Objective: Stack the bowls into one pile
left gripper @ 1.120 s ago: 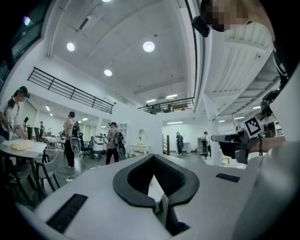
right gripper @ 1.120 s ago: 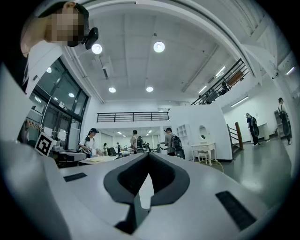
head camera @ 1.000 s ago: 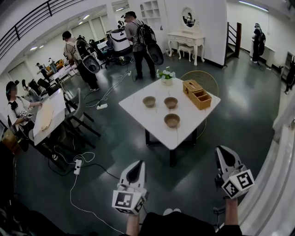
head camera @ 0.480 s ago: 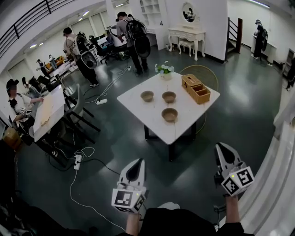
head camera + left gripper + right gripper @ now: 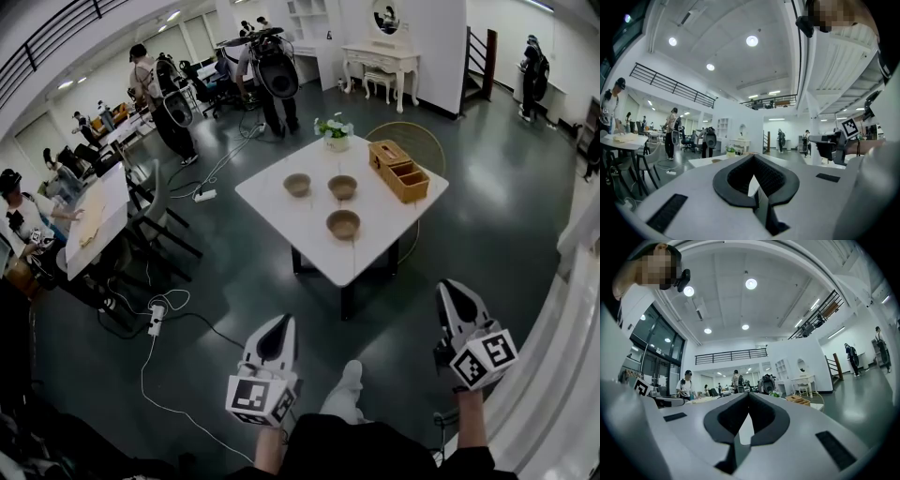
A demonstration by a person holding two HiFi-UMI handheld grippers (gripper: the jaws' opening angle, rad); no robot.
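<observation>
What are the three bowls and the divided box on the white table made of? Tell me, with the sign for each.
Three bowls: probably wood or bamboo, matte tan-brown; too small to rule out ceramic. Divided box: apparently light wood, honey-coloured walls and dividers.

The square table top (image 5: 281,199) is rendered in plain white. On it, a round brown bowl (image 5: 297,184) is seen at ten o'clock, a second bowl (image 5: 342,187) at twelve and a third bowl (image 5: 343,224) at six, all the same matte brown. At two o'clock the divided wooden box (image 5: 398,169) is coloured light tan. At the table's far edge a white pot (image 5: 337,142) is topped with green leaves and pale blossoms. The glossy floor (image 5: 234,281) is shown dark grey-green, crossed by a white cable (image 5: 143,380). The left gripper (image 5: 278,328) and right gripper (image 5: 452,292) are cased in white with black inner pads — each is patterned with black square markers on white.
</observation>
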